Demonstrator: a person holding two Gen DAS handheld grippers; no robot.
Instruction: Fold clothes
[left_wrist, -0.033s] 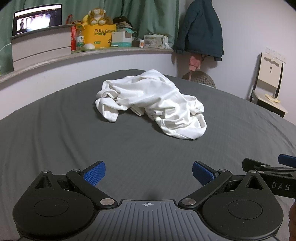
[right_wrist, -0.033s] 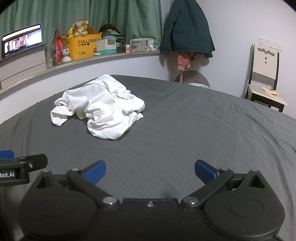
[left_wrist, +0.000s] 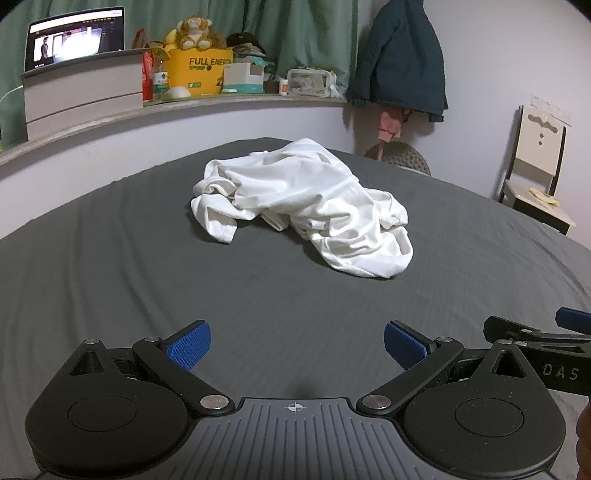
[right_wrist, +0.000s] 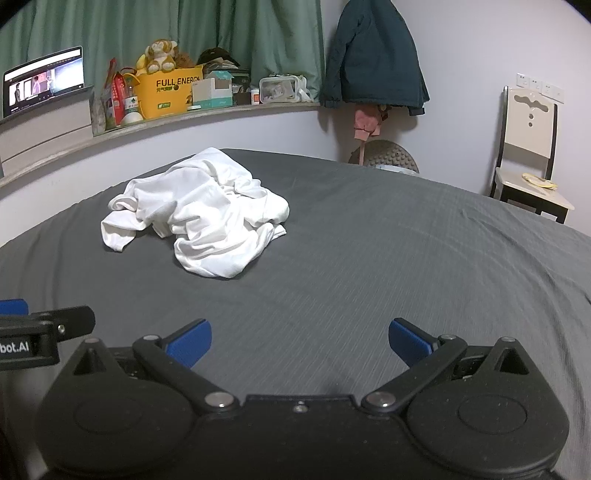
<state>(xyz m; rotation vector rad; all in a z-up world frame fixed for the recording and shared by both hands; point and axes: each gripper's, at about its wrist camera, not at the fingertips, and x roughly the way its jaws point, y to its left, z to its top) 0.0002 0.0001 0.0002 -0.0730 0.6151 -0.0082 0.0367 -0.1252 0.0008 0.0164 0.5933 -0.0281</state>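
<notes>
A crumpled white shirt (left_wrist: 306, 206) lies in a heap on a grey bed (left_wrist: 110, 280), well ahead of both claws and untouched. The left claw (left_wrist: 297, 345) hangs above the sheet with its blue pads spread wide and nothing between them; the shirt sits straight ahead of it, a little to its right. The right claw (right_wrist: 300, 343) is likewise wide open and empty, with the shirt ahead and to its left. The two claws are side by side: the tip of the right one shows at the right edge of the left wrist view, and the tip of the left one at the left edge of the right wrist view. Beyond the shirt, a curved ledge (left_wrist: 236, 101) carries a lit laptop (left_wrist: 75, 37), a yellow box (left_wrist: 197, 74) topped by a plush toy (left_wrist: 194, 31), and smaller boxes. Green curtains (right_wrist: 221, 29) hang behind the ledge. Far to the right of the claws, a dark jacket (right_wrist: 373, 59) hangs on the wall and a chair (right_wrist: 528, 147) stands beside the bed.
</notes>
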